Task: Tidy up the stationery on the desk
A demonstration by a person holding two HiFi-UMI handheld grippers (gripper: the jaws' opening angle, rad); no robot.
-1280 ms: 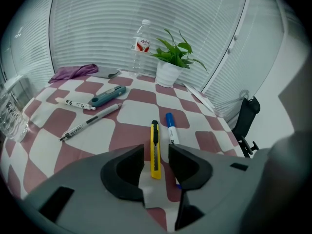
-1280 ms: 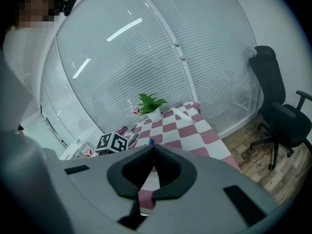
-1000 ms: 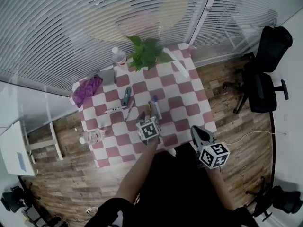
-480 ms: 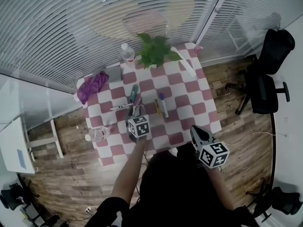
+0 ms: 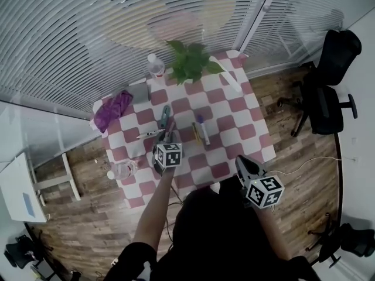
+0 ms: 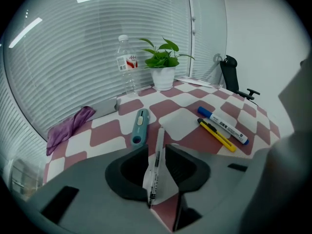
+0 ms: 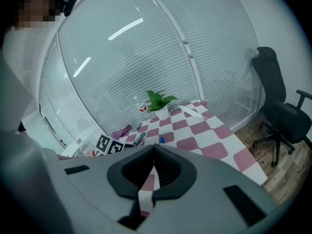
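A left gripper [image 6: 157,152] is nearest, hanging over a red-and-white checked table [image 6: 180,123]. Its 2 jaws are spread and have just been narrowing. A clear pen [image 6: 160,138] lies lengthwise between them, close against the left jaw, with bare cloth showing between it and the right jaw. The pen lies well in front of a potted plant [image 6: 163,65], with its far end aimed roughly toward it.

The right gripper [image 7: 153,150] is held by the table edge farthest from the plant. Its 2 jaws are pressed together at the tips, with nothing between them.

Just past the pen, toward the plant, lies a teal utility knife [image 6: 140,126]. In front of the plant and to its right, a yellow pen [image 6: 217,134] and a blue-capped white marker [image 6: 223,126] lie side by side. A purple cloth [image 6: 68,128] lies well to the plant's left. A clear water bottle [image 6: 126,65] stands just left of the plant, at the far edge by the window blinds.
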